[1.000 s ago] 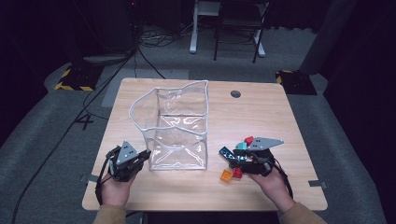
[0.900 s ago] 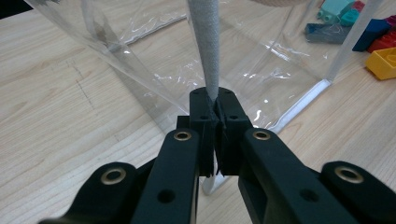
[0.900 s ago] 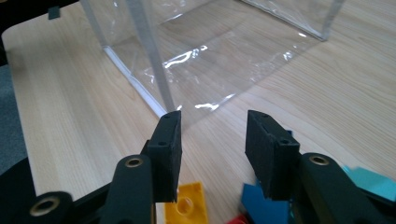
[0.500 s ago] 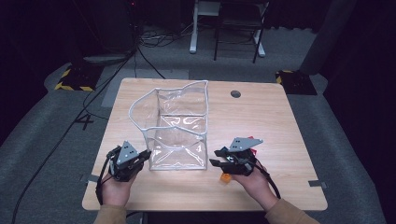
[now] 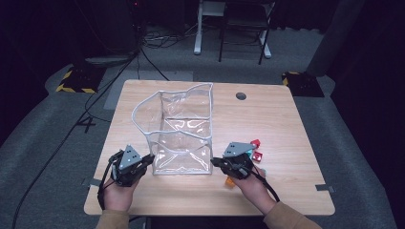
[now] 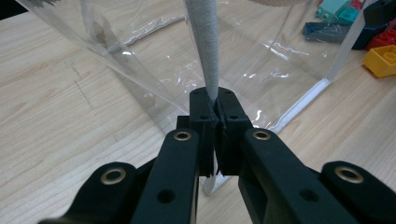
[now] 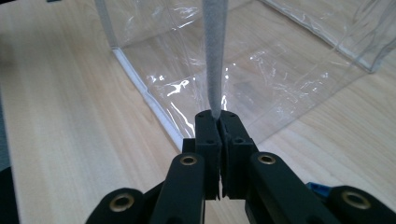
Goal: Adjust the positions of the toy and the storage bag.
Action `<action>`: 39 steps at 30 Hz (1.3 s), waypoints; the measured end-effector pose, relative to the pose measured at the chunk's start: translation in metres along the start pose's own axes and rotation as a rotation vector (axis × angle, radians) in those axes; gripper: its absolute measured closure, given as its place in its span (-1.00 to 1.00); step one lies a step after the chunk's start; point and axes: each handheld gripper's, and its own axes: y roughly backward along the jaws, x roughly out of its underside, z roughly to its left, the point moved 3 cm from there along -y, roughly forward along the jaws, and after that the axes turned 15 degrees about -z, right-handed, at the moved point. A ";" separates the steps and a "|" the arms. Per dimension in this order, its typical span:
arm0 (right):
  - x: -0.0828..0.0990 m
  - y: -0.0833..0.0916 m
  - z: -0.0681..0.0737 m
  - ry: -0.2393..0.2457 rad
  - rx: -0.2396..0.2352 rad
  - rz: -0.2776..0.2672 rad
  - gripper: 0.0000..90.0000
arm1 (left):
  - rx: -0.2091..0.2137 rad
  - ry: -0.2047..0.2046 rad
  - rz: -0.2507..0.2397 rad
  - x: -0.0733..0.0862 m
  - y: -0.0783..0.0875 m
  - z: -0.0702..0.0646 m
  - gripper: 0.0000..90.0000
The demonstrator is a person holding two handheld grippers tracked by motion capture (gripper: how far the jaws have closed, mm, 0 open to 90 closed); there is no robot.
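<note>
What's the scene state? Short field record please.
surface: light wooden table
main item: clear plastic bag with white piped edges, standing open
left claw: shut on bag's white edge piping, near left corner
right claw: shut on bag's white edge piping, near right corner
loose items: small coloured plastic building bricks, on table right of bag
bag contents: none visible

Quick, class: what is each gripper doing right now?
Left gripper: shut on the clear bag's grey edge trim.
Right gripper: shut on the bag's other near edge trim.
</note>
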 end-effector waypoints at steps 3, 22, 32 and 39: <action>0.002 0.004 0.004 -0.011 -0.024 -0.003 0.94 | 0.002 0.000 -0.003 0.002 0.006 -0.002 0.94; 0.026 0.051 0.060 -0.030 -0.158 -0.007 0.94 | 0.096 -0.019 -0.025 0.014 0.033 -0.034 0.93; 0.028 0.060 0.066 -0.015 -0.161 -0.034 0.45 | 0.074 -0.019 -0.026 0.016 0.036 -0.031 0.38; 0.025 0.076 0.041 -0.053 -0.134 -0.047 0.24 | 0.061 -0.010 -0.017 0.021 0.045 -0.019 -0.08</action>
